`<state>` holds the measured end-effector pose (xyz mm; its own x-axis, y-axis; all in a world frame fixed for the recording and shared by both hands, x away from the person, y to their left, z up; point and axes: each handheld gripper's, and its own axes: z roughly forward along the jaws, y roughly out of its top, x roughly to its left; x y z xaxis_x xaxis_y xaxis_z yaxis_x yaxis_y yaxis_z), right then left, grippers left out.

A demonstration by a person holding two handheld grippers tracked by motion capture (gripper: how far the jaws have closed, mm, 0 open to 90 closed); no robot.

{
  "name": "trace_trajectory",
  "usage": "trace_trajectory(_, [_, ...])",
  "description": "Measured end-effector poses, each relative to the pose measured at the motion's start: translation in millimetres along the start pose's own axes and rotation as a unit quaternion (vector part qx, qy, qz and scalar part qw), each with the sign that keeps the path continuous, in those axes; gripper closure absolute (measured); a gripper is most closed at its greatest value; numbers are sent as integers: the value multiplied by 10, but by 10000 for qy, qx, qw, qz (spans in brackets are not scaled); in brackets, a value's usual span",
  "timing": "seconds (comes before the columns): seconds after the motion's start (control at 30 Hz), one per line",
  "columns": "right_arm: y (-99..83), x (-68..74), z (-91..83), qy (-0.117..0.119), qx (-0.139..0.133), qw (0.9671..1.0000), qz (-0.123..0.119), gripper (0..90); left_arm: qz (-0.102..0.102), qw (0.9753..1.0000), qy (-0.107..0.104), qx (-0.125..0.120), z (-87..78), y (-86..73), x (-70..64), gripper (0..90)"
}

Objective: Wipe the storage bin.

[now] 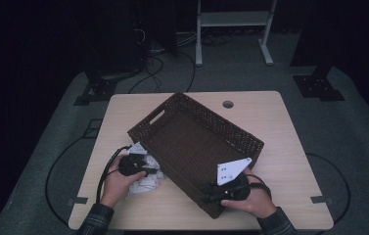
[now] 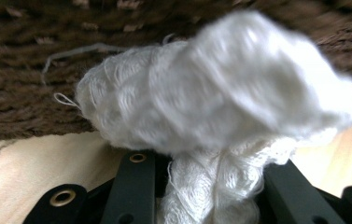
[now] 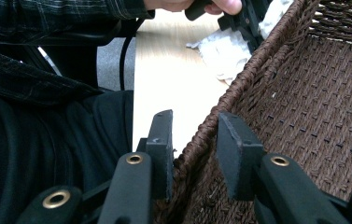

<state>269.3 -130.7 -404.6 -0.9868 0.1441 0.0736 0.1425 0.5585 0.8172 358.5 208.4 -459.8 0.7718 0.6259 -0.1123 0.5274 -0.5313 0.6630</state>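
Observation:
A dark brown woven basket [image 1: 192,142] lies at an angle on the light wooden table [image 1: 280,147]. Against its left outer wall lies a crumpled white cloth [image 1: 148,183]. My left gripper [image 1: 148,170] is shut on that cloth [image 2: 220,93], which bulges between and above the jaws, with the basket wall [image 2: 24,93] right behind it. My right gripper [image 1: 209,198] holds the basket's near corner. In the right gripper view its jaws straddle the rim [image 3: 201,130], one outside and one inside, shut on the wall. The cloth [image 3: 222,49] and left gripper [image 3: 239,18] show farther off.
A round cable hole [image 1: 228,104] sits near the table's far edge. Bare tabletop lies right of the basket and along the front edge. On the floor behind are a white stand frame [image 1: 233,19], black cables [image 1: 157,63] and black stand bases [image 1: 319,85].

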Motion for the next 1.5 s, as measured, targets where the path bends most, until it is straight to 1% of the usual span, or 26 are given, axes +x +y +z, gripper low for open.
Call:
trace_trajectory(0.07, [0,-1,0,3,-2,10000,1,664,32,10000,9,-85,-58,17,-22,690])
trace_trajectory(0.1, [0,0,0,1,-2,10000,0,664,-2,9998,-21,-190,-94,28,-31,690])
trace_trajectory(0.13, [0,0,0,-2,-3,10000,-1,664,17,9998,-26,-216,-116,35,-31,689])
trace_trajectory(0.17, [-1,1,0,-4,-3,10000,-2,664,10,9996,-30,-294,-146,41,-41,690])
trace_trajectory(0.2, [-1,1,0,-4,-3,10000,-2,664,10,9996,-30,-294,-146,41,-41,690])
trace_trajectory(0.23, [-1,1,0,-10,-5,10000,-3,664,5,9994,-55,-350,-169,46,-48,690])
trace_trajectory(0.27, [-1,0,0,-5,-4,10000,-2,664,48,9992,-53,-400,-211,57,-61,690])
trace_trajectory(0.3, [-1,0,0,-2,-6,10000,-1,664,48,9992,-53,-400,-211,57,-61,690])
trace_trajectory(0.33, [0,0,0,-4,-4,10000,-1,664,37,9987,-74,-494,-243,68,-76,690])
trace_trajectory(0.4, [0,0,0,-3,-6,10000,4,664,59,9986,-81,-513,-266,76,-81,690])
trace_trajectory(0.43, [0,-1,1,-5,-7,10000,4,664,43,9979,-143,-638,-329,92,-90,690])
trace_trajectory(0.5, [0,-1,1,-7,-7,10000,5,664,62,9972,-137,-732,-382,105,-107,690])
trace_trajectory(0.63, [0,-1,1,-9,-6,10000,6,664,94,9965,-145,-815,-426,120,-135,689])
trace_trajectory(0.73, [1,1,2,-9,-6,10000,13,664,108,9970,-163,-745,-377,108,-128,689])
trace_trajectory(0.8, [1,0,3,-7,-7,10000,14,664,83,9972,-178,-724,-349,98,-122,689])
trace_trajectory(0.87, [2,0,3,-7,-5,10000,17,664,55,9974,-229,-678,-288,77,-103,688])
trace_trajectory(1.0, [2,0,4,-8,-4,10000,12,664,80,9988,-201,-443,-185,47,-96,688])
trace_trajectory(1.03, [2,0,4,-8,-4,10000,12,664,80,9988,-201,-443,-185,47,-96,688])
trace_trajectory(1.07, [2,1,3,-8,-3,10000,16,664,133,9993,-155,-301,-122,37,-101,688])
trace_trajectory(1.27, [2,-2,4,-5,-6,10000,14,664,93,9997,-200,-137,-9,-3,-91,687])
trace_trajectory(1.33, [3,-1,5,-5,-4,10000,13,664,149,9998,-152,-23,33,-13,-92,687])
trace_trajectory(1.37, [3,-1,5,-4,-4,10000,16,664,136,9998,-157,5,54,-17,-93,687])
trace_trajectory(1.4, [3,-1,5,-5,-3,10000,14,664,157,9997,-149,84,91,-25,-96,687])
trace_trajectory(1.5, [4,0,5,-8,-1,10000,13,664,198,9996,-120,185,155,-40,-111,686])
